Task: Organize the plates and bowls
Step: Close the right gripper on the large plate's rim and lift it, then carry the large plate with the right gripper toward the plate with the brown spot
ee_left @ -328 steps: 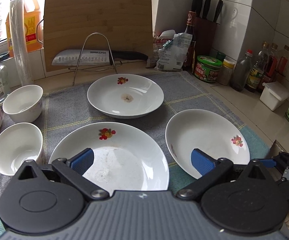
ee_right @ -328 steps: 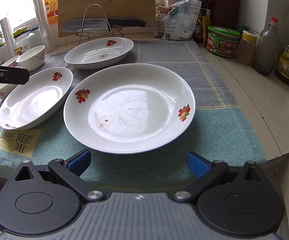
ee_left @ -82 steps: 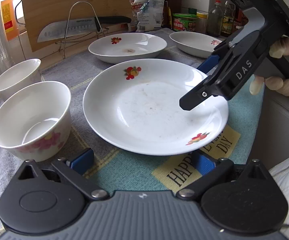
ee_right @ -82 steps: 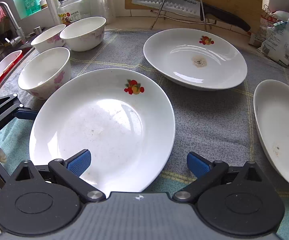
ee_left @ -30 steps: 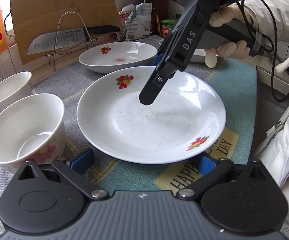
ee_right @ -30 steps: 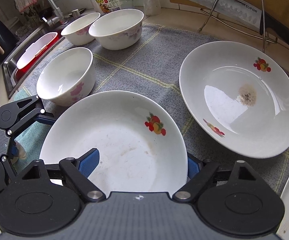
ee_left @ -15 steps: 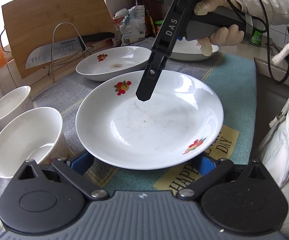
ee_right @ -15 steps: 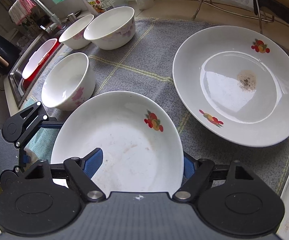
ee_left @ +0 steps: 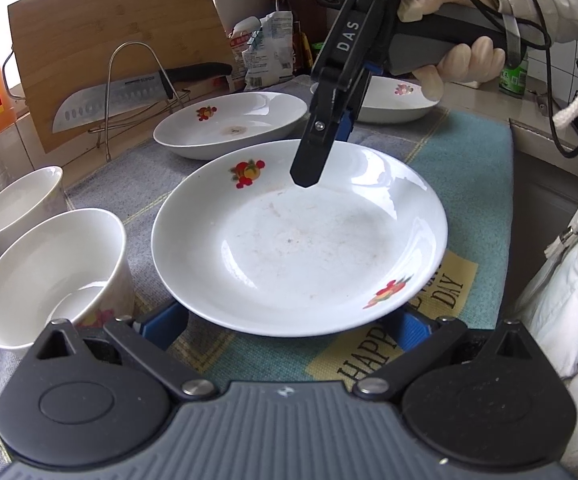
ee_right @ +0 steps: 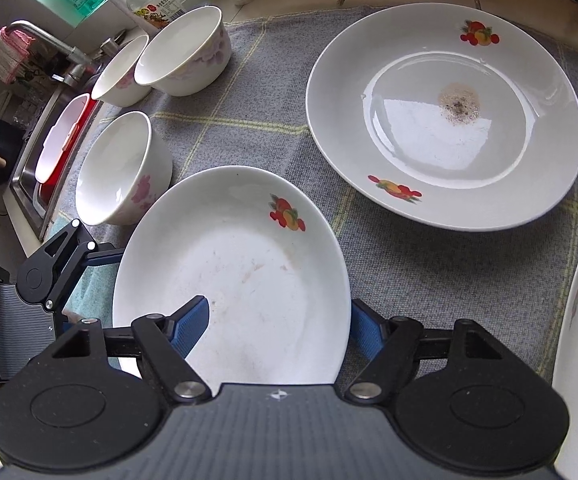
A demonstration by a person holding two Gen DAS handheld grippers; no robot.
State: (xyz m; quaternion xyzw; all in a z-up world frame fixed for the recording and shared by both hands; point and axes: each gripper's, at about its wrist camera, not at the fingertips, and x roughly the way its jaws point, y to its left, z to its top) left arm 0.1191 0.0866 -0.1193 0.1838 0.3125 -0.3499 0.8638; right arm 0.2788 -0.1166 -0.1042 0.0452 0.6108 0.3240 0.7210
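**Plate stacking about to begin on kitchen worktop**

Left wrist: Poised at the near rim of the front plate (ee_left: 301, 240) with the left hand-held gripper (ee_left: 287, 324), pads wide apart, clamped on nothing. Straddling the far rim from above with the right hand-held gripper (ee_left: 325, 152), just opened wider, rim between the pads but not pinched. Beyond, a stained plate (ee_left: 229, 128) and a third plate (ee_left: 393, 100) on the cloth (ee_left: 469, 168); just left, a bowl (ee_left: 49, 264).

Right wrist: Looking steeply down on the same plate (ee_right: 241, 272), right hand-held gripper (ee_right: 279, 324) apart across its edge. Probably the pick-up step: calls for closing on the rim, lifting clear, then setting down inside the stained plate (ee_right: 445, 120). In the way: the nearest bowl (ee_right: 121, 172) beside the rim and the left hand-held gripper (ee_right: 89, 256).
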